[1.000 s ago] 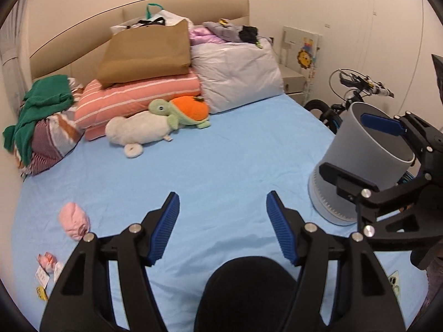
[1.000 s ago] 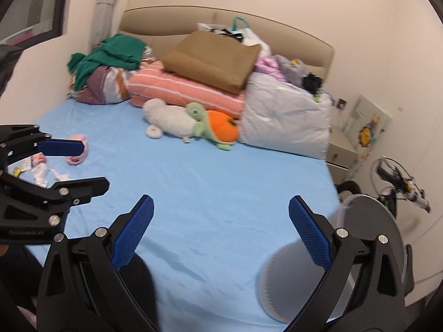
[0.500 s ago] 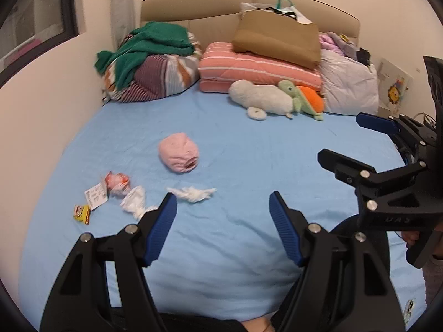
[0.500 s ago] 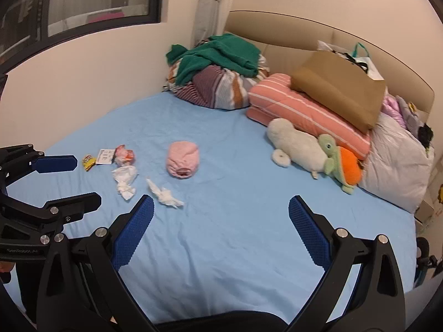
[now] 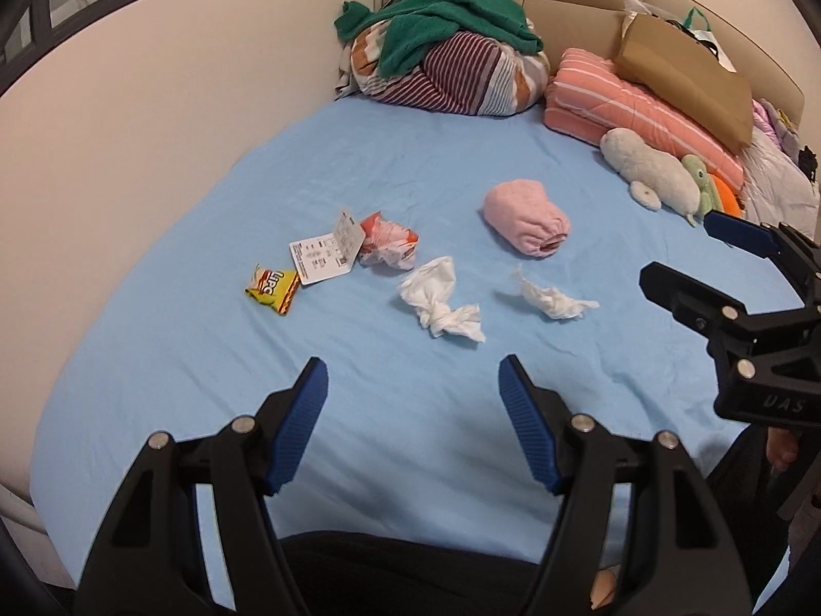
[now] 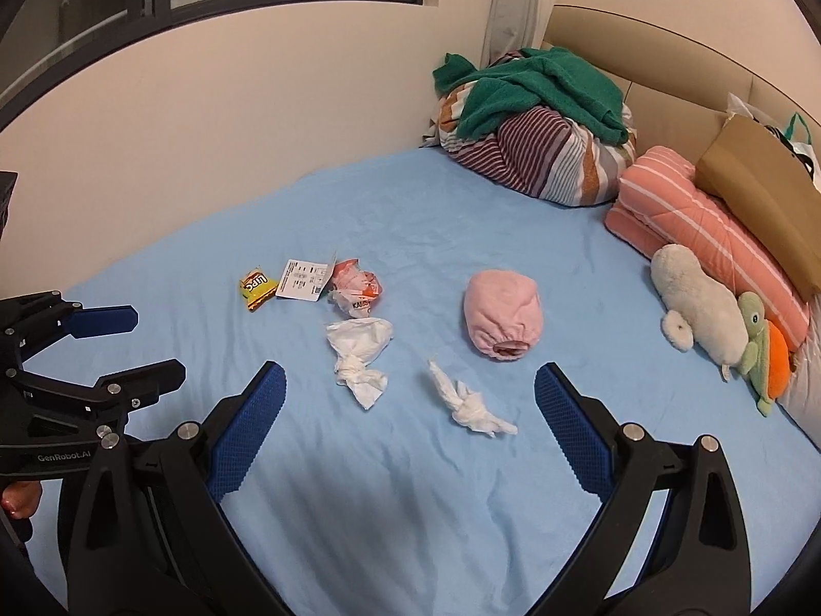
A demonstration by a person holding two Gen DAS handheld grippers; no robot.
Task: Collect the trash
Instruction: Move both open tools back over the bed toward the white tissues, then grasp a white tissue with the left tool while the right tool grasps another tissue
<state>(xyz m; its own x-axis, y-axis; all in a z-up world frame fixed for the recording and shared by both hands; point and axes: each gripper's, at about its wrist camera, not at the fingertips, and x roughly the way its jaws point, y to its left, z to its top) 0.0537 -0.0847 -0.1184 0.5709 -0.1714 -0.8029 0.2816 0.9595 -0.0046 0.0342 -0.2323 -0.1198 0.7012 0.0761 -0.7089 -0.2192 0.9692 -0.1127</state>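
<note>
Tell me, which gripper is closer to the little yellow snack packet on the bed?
Left. The left gripper hovers just short of the yellow snack packet; the right gripper sits farther off, past the tissues.

Open left claw [image 5: 413, 390] above crumpled tissue [image 5: 441, 303].

Blue sheet [image 5: 410, 164] (plain) — white tissues [image 5: 441, 303], yellow wrapper [image 5: 272, 287].

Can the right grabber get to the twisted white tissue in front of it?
Probably yes. The right gripper is open and empty, the twisted tissue lies loose on the blue sheet ahead of its fingers, and nothing sits between them.
</note>
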